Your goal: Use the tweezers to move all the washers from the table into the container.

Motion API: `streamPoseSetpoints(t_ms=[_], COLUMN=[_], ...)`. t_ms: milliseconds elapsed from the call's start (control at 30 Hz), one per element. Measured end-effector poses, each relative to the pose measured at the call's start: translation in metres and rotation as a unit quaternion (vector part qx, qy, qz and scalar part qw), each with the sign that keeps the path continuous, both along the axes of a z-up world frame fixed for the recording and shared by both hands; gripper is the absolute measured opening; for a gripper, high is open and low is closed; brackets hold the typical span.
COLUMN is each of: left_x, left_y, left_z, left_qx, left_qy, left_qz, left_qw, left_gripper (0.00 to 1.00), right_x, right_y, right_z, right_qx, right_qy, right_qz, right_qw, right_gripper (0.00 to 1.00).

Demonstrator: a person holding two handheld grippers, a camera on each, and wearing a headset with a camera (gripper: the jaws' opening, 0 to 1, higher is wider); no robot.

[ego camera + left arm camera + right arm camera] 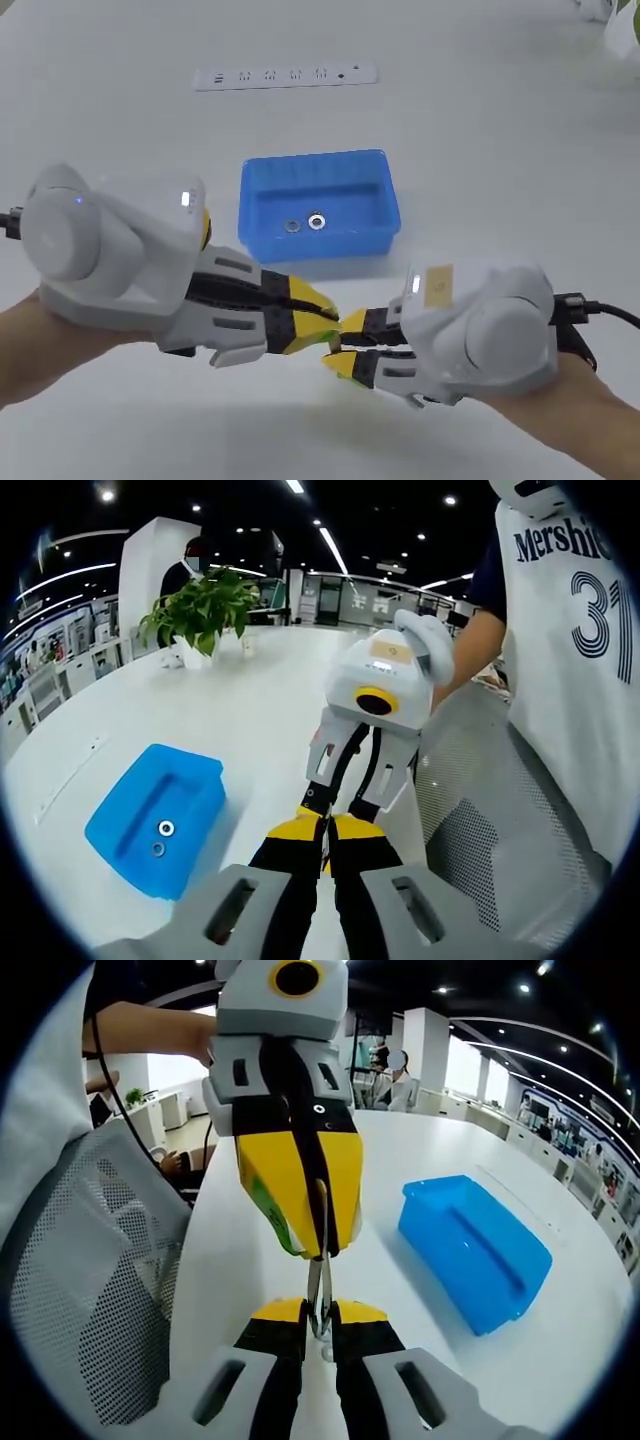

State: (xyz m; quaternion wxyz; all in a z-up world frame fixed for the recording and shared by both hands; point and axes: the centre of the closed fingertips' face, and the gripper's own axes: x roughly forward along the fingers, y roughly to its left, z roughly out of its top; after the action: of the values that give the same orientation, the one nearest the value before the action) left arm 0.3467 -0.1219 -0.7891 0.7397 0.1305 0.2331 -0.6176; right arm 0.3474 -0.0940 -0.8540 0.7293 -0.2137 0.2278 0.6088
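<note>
Three cameras, one close meeting point.
The head view looks down on the left gripper (325, 318) and right gripper (338, 352), tip to tip; each gripper view faces the other gripper at close range. All three share the blue container (318, 205), beside the tips.

1. You see two washers (317, 221).
2. You see one container (315, 165).
3. You have one pair of tweezers (317, 1280).
4. You hold two grippers: left gripper (322, 312), right gripper (335, 358).
5. You see one power strip (285, 76).
</note>
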Motion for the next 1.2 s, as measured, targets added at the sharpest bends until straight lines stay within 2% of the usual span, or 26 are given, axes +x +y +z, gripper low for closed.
streamPoseSetpoints(t_ms=[233, 433, 533, 633, 733, 800, 1033, 1200], left_x=[0.000, 0.001, 0.002, 0.006, 0.011, 0.013, 0.031, 0.040], left_y=[0.004, 0.009, 0.011, 0.013, 0.014, 0.015, 0.017, 0.019], left_z=[0.009, 0.024, 0.031, 0.038, 0.046, 0.050, 0.071, 0.080], left_qx=[-0.001, 0.000, 0.008, 0.013, 0.017, 0.017, 0.014, 0.015], left_qy=[-0.006, -0.021, -0.033, -0.045, -0.066, -0.069, -0.097, -0.111], left_qz=[0.001, -0.003, -0.014, -0.018, -0.024, -0.025, -0.028, -0.032], left_qw=[1.0000, 0.9998, 0.9993, 0.9987, 0.9974, 0.9971, 0.9948, 0.9932], left_gripper=[0.06, 0.06, 0.06, 0.06, 0.06, 0.06, 0.06, 0.06], right_x=[0.001, 0.003, 0.005, 0.010, 0.018, 0.022, 0.043, 0.055], right_y=[0.004, 0.009, 0.011, 0.013, 0.014, 0.015, 0.016, 0.019], right_z=[0.009, 0.024, 0.031, 0.038, 0.046, 0.051, 0.072, 0.083], right_qx=[0.005, 0.011, 0.012, 0.011, 0.009, 0.008, 0.013, 0.016], right_qy=[-0.007, -0.019, -0.029, -0.040, -0.056, -0.062, -0.088, -0.103], right_qz=[0.001, 0.009, 0.019, 0.022, 0.023, 0.024, 0.016, 0.017], right_qw=[1.0000, 0.9997, 0.9993, 0.9989, 0.9981, 0.9977, 0.9959, 0.9944], right_gripper=[0.10, 0.10, 0.10, 0.10, 0.10, 0.10, 0.10, 0.10])
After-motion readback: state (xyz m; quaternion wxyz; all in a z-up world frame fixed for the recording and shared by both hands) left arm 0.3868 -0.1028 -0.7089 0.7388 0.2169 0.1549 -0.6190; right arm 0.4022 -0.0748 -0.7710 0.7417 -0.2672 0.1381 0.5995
